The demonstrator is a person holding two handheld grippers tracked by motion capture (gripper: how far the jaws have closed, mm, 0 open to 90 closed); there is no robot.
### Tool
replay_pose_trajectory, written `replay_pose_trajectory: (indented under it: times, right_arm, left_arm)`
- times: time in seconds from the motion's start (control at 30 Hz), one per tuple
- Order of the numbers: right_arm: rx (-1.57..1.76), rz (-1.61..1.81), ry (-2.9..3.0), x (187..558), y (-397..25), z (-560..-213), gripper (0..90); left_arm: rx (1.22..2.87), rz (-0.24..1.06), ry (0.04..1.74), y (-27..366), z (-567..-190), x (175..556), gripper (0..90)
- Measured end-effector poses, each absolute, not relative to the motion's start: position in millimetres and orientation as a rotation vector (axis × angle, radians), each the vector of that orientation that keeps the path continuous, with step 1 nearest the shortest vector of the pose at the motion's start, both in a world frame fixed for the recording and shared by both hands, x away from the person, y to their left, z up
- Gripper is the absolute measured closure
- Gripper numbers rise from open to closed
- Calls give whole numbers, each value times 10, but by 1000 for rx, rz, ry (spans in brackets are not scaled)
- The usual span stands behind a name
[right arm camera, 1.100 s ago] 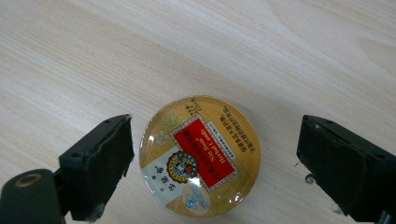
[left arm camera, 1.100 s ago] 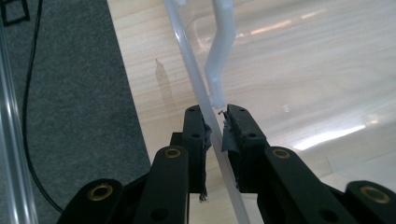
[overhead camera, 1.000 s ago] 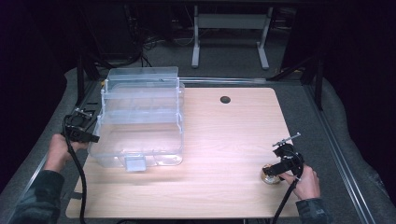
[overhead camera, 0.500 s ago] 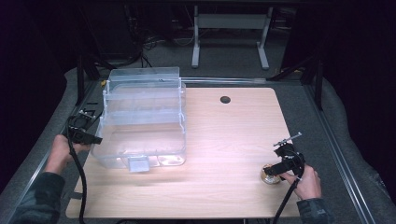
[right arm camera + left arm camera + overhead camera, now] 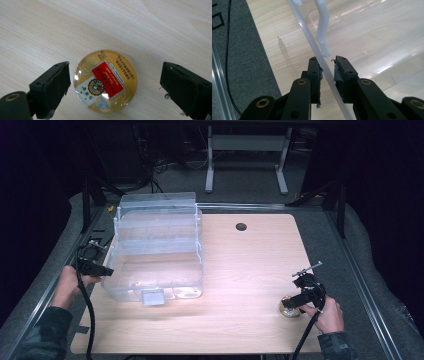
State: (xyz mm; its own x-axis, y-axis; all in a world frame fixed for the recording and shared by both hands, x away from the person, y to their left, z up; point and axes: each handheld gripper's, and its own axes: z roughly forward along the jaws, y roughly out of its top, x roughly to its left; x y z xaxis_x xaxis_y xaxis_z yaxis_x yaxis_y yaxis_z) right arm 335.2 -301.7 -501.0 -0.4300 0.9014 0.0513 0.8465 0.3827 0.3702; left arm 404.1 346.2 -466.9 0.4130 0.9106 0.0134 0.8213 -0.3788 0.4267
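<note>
A clear plastic box point(image 5: 157, 250) with stepped tiers and a small front drawer stands on the left half of the wooden table point(image 5: 250, 265). My left gripper point(image 5: 102, 270) is at the box's left wall. In the left gripper view that thin clear wall point(image 5: 312, 42) runs between the two jaws of the left gripper point(image 5: 327, 67), which are nearly closed on it. A round gold tin with a red label point(image 5: 105, 81) lies flat near the table's front right point(image 5: 288, 307). My right gripper point(image 5: 295, 304) is over it, and in its own view the right gripper point(image 5: 115, 75) is wide open with a jaw on either side.
A dark cable hole point(image 5: 241, 226) sits at the table's back middle. Grey matting point(image 5: 350, 245) surrounds the table, with metal rails along both sides. A white frame's legs point(image 5: 245, 142) stand behind the table. Cables trail from both grippers toward the front edge.
My left gripper has edged a little toward the box's left wall. The right gripper and the tin have not moved.
</note>
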Motion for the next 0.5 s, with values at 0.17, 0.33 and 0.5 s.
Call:
replay_pose_trajectory:
  times: [0.17,0.33,0.5]
  right_arm:
    - [1573,518,2473,3350,-3006,-4988,89]
    - [1568,515,2472,3341,-3008,-4985,88]
    - [1567,517,2468,3320,-3024,-4974,89]
  left_arm:
    - [2326,340,1478,3393,-4669,4033,745]
    - [2321,331,1459,3303,-4675,4010,743]
    - [2335,332,1447,3194,-4672,3996,742]
